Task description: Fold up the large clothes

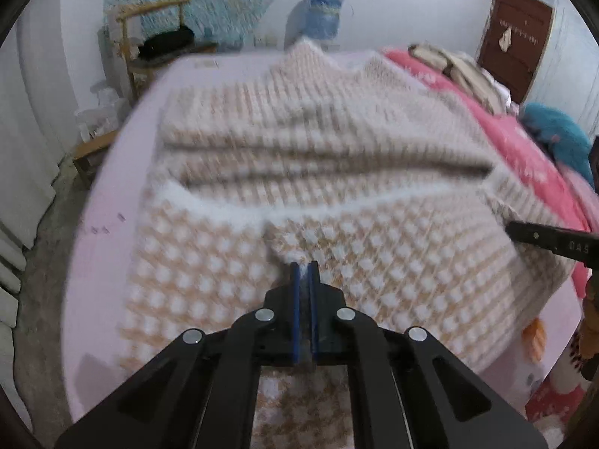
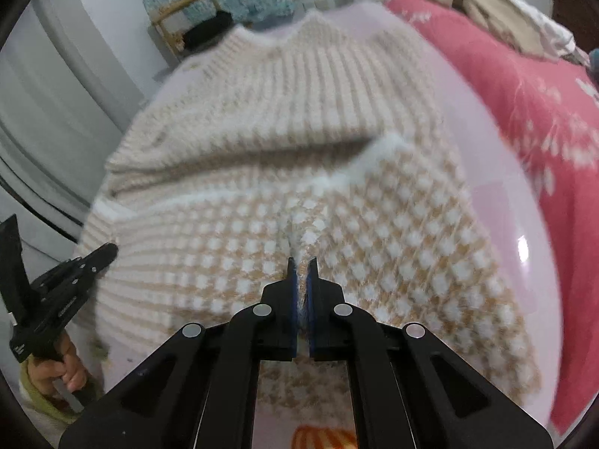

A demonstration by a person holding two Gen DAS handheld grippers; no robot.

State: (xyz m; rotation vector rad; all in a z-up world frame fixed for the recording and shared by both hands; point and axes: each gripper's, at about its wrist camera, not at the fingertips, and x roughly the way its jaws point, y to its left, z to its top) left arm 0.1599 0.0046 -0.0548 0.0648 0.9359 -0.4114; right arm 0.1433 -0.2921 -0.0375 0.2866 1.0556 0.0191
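Note:
A large beige and white knitted sweater [image 1: 299, 142] lies on a pale pink bed sheet [image 1: 112, 205], its checked lower part folded up over the ribbed upper part. My left gripper [image 1: 305, 265] is shut on a pinch of the checked fabric. My right gripper [image 2: 302, 262] is shut on the checked fabric of the sweater [image 2: 280, 119] too. In the left wrist view the right gripper's fingers [image 1: 554, 239] show at the sweater's right edge. In the right wrist view the left gripper's fingers [image 2: 90, 262] show at the sweater's left edge.
A red floral quilt [image 2: 543, 112] with piled clothes [image 1: 460, 63] lies along the right of the bed. A wooden chair [image 1: 149, 37] with a black bag stands at the far left, a brown door [image 1: 516, 41] at the far right. The bed's left edge drops to the floor [image 1: 48, 262].

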